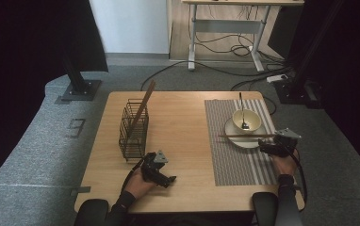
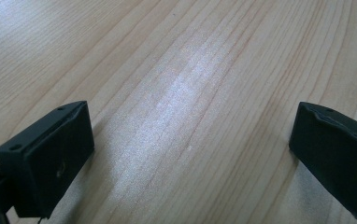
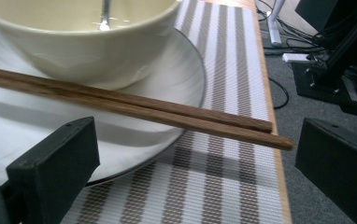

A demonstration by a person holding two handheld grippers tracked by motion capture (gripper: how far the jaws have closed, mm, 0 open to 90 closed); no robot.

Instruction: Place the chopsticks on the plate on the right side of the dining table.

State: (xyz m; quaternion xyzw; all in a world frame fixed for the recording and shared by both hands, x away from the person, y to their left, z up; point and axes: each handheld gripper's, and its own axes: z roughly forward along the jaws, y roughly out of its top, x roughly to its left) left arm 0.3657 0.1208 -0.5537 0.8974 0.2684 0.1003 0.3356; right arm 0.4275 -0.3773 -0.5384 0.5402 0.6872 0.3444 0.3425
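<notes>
A pair of brown chopsticks (image 1: 246, 136) (image 3: 134, 106) lies across the near rim of a white plate (image 1: 233, 135) (image 3: 176, 79). On the plate stands a cream bowl (image 1: 247, 120) (image 3: 88, 51) with a spoon (image 1: 241, 109) in it. My right gripper (image 1: 269, 144) (image 3: 195, 163) stands open just short of the chopsticks' right ends, its jaws wide apart and empty. My left gripper (image 1: 167, 181) (image 2: 190, 154) rests open over bare wood (image 2: 181, 84) near the table's front edge, with nothing between its jaws.
A black wire basket (image 1: 134, 130) with a long wooden stick (image 1: 143, 106) leaning in it stands at the table's left. A striped placemat (image 1: 238, 157) (image 3: 214, 186) lies under the plate, close to the table's right edge. Cables and stands are on the floor beyond.
</notes>
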